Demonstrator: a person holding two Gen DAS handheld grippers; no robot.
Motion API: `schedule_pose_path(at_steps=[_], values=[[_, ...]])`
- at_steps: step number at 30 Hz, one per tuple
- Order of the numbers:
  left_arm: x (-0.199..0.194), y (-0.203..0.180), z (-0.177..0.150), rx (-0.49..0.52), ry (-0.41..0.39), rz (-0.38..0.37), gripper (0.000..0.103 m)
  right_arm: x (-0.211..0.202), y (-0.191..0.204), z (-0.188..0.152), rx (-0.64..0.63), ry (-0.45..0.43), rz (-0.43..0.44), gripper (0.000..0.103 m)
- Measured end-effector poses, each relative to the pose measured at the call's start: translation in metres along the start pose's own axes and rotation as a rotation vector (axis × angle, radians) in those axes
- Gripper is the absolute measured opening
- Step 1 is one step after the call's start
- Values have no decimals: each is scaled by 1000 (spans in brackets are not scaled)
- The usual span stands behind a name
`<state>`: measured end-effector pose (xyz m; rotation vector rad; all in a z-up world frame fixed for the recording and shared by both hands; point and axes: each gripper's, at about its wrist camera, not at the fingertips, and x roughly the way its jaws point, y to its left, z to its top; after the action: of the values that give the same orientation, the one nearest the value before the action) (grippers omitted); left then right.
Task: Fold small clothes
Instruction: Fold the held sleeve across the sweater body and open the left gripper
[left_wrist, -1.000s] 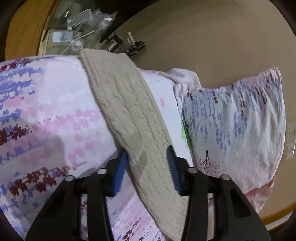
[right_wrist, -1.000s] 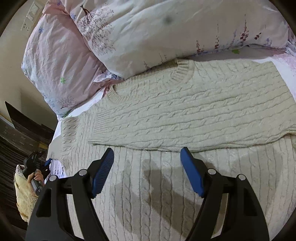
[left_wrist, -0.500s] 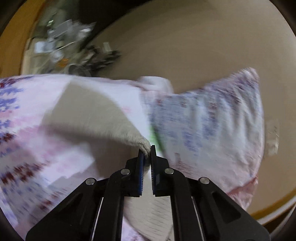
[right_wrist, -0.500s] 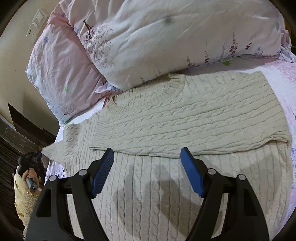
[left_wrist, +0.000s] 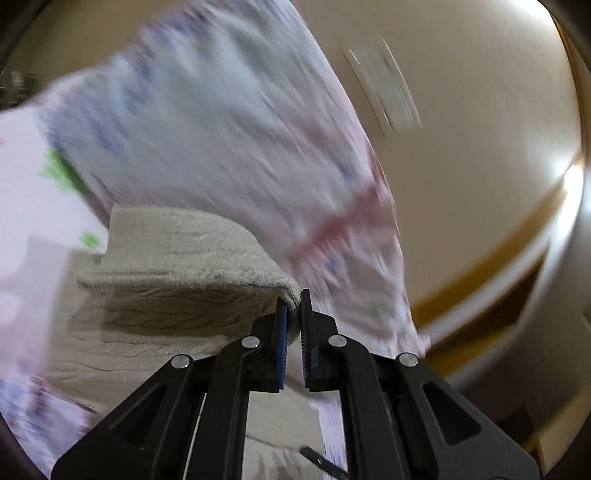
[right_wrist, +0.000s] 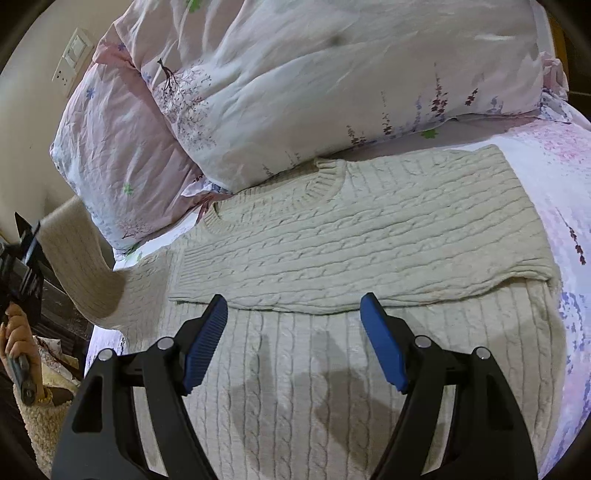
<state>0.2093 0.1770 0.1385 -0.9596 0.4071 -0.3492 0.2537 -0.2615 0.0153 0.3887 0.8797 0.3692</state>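
Observation:
A beige cable-knit sweater (right_wrist: 351, 236) lies flat on the floral bedsheet (right_wrist: 554, 173), with one sleeve folded across its body. My left gripper (left_wrist: 293, 314) is shut on the cuff of the other sleeve (left_wrist: 184, 254), which is lifted off the bed and curls up in an arc. In the right wrist view that raised sleeve (right_wrist: 81, 269) hangs at the far left, with the left gripper (right_wrist: 26, 254) and a hand at the edge. My right gripper (right_wrist: 295, 328) hovers open above the sweater's lower body, nothing between its blue fingers.
Two floral pillows (right_wrist: 314, 85) lean against the wall behind the sweater's collar. A wall switch plate (right_wrist: 74, 55) sits above them. The bed's left edge drops to a dark floor (right_wrist: 62, 314). A beige wall and wooden trim (left_wrist: 491, 258) fill the left wrist view.
My left gripper closed on the sleeve cuff, then lifted it up and swung it toward the sweater's body. The right gripper drifted slightly back and stayed open.

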Motion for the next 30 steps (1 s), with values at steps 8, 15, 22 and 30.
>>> schedule_pose_path(at_steps=[8, 15, 22, 30], values=[[89, -15, -86, 92, 178, 34, 5, -8, -16, -1, 24, -15, -27, 74], [151, -8, -160, 196, 373, 184, 6, -18, -23, -2, 22, -42, -59, 74], [139, -8, -173, 254, 496, 182, 38, -23, -24, 3, 72, -8, 67, 74], [53, 54, -100, 140, 312, 301, 62, 5, 2, 0, 106, 93, 214, 70]])
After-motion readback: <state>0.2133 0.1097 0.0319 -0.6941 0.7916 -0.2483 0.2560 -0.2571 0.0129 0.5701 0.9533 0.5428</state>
